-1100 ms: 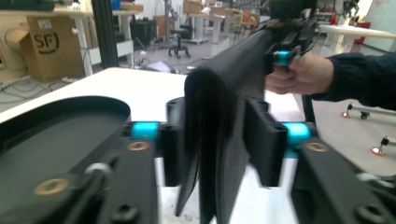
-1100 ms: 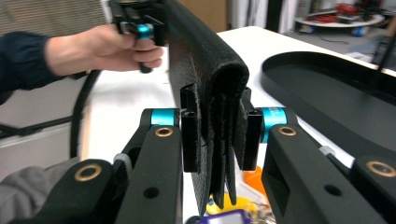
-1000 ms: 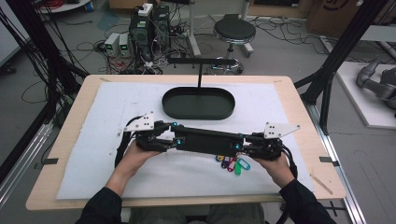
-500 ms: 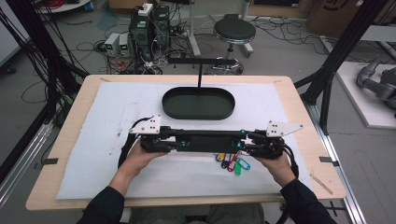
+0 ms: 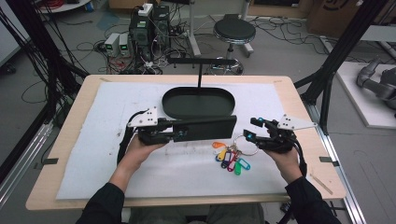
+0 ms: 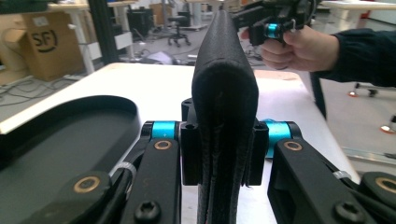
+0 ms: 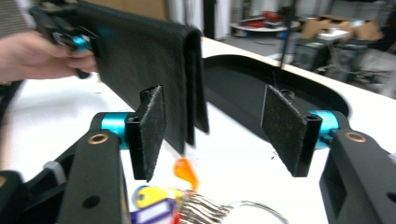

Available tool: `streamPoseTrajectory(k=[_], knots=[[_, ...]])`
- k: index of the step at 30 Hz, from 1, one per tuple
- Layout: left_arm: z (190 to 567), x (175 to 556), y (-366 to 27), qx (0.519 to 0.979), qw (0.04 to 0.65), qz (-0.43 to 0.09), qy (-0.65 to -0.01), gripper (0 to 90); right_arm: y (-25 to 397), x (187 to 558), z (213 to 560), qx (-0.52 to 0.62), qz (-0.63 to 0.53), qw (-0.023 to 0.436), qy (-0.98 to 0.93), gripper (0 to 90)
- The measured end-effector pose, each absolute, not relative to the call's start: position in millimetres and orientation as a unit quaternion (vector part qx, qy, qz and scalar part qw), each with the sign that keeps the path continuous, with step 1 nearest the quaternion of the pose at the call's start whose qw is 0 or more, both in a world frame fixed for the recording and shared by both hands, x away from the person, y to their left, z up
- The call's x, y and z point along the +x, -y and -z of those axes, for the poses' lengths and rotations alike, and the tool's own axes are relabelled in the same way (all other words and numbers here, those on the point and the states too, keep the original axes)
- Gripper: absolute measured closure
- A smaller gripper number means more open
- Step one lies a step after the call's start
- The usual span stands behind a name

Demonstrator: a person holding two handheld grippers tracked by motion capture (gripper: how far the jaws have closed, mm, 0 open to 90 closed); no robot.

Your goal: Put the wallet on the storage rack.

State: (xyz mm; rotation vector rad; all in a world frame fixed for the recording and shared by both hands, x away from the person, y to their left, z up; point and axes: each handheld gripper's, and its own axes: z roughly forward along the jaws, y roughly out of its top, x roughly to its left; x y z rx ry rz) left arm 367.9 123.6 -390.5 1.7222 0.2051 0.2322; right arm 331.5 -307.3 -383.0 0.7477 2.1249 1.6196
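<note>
A long black wallet [image 5: 205,127] is held just above the white mat, level and on edge, in front of the black oval tray [image 5: 198,102]. My left gripper [image 5: 180,134] is shut on its left end; in the left gripper view both jaws clamp the wallet [image 6: 224,88] edge-on. My right gripper [image 5: 252,129] stands open just past the wallet's right end, touching nothing. In the right gripper view the wallet [image 7: 149,56] hangs beyond the left pad [image 7: 149,128]. A key ring with coloured tags [image 5: 231,156] lies on the mat below the gap.
The tray's upright post and crossbar [image 5: 200,65] rise behind it. The white mat [image 5: 93,154] covers most of the wooden table [image 5: 322,177]. In the right gripper view the tray [image 7: 261,88] lies ahead and the key tags [image 7: 182,196] lie under the jaws.
Both grippers held the wallet's ends before. The right gripper has opened, let go and drawn back to the right; the left gripper alone holds the wallet, slightly higher.
</note>
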Motion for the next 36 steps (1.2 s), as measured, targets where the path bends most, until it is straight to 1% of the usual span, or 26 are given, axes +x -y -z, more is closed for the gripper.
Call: streamPoseTrajectory(k=[9, 12, 18, 19, 27, 29, 36], knots=[[388, 383, -128, 0.745, 0.64, -0.141, -0.123, 74.1, 324, 333, 383, 0.313, -0.561, 0.228, -0.732, 37.7], [387, 388, -129, 0.744, 0.638, -0.149, -0.134, 74.0, 328, 333, 384, 0.326, -0.56, 0.235, -0.725, 37.7], [385, 401, -129, 0.741, 0.635, -0.158, -0.151, 74.0, 333, 335, 386, 0.348, -0.549, 0.244, -0.719, 37.2], [384, 402, -128, 0.741, 0.633, -0.167, -0.15, 74.0, 333, 335, 386, 0.352, -0.546, 0.247, -0.719, 37.2], [379, 418, -123, 0.747, 0.624, -0.171, -0.156, 74.0, 336, 336, 388, 0.364, -0.543, 0.251, -0.714, 36.8], [380, 421, -123, 0.743, 0.625, -0.18, -0.158, 74.0, 337, 337, 389, 0.363, -0.543, 0.252, -0.714, 36.8], [392, 433, -124, 0.745, 0.618, -0.178, -0.177, 74.0, 339, 337, 390, 0.37, -0.542, 0.252, -0.711, 36.4]])
